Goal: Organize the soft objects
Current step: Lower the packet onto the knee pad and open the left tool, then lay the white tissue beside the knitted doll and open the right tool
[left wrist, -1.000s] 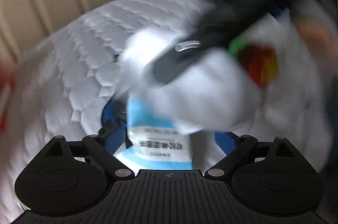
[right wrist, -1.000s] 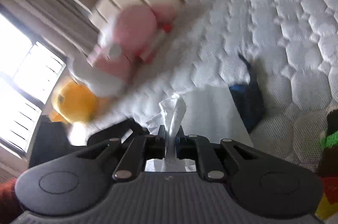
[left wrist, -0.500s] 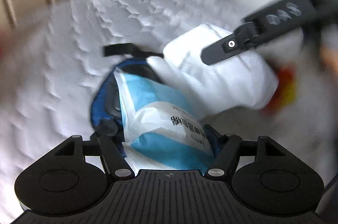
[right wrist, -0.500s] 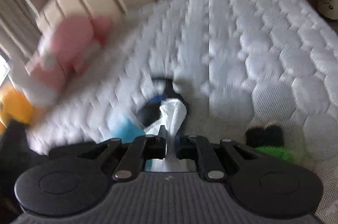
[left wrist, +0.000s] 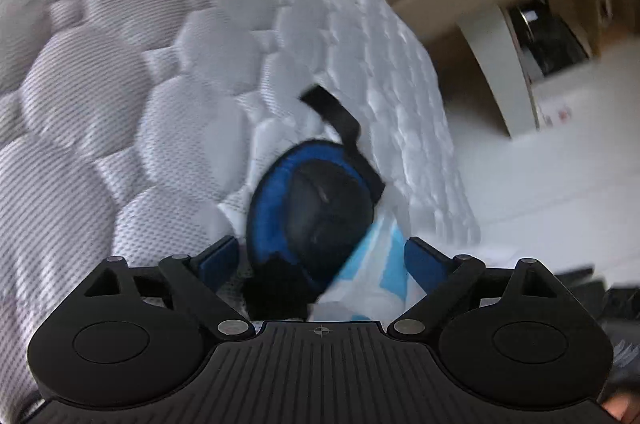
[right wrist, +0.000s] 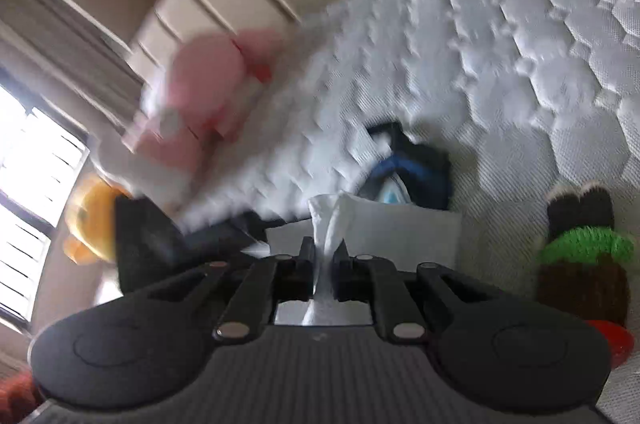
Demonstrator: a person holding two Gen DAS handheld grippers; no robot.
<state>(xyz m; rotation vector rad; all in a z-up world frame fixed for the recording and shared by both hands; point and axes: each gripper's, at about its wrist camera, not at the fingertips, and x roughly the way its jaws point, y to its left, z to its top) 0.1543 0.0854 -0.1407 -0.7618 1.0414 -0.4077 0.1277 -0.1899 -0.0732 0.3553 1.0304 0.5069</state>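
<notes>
the left tongs [left wrist: 316,256] stood spread wide around a blue and black pouch [left wrist: 312,212] and a blue and white packet [left wrist: 372,276] tucked beside it; whether the pads touched either could not be told. the right tongs [right wrist: 323,266] were pinched on a twist of white cloth [right wrist: 326,224]. only the right view showed a pink plush [right wrist: 204,96], a yellow plush [right wrist: 94,220] and a green and brown plush [right wrist: 584,252] on the quilted bed [right wrist: 520,44]. only the left view showed the floor [left wrist: 560,184] past the bed's edge.
</notes>
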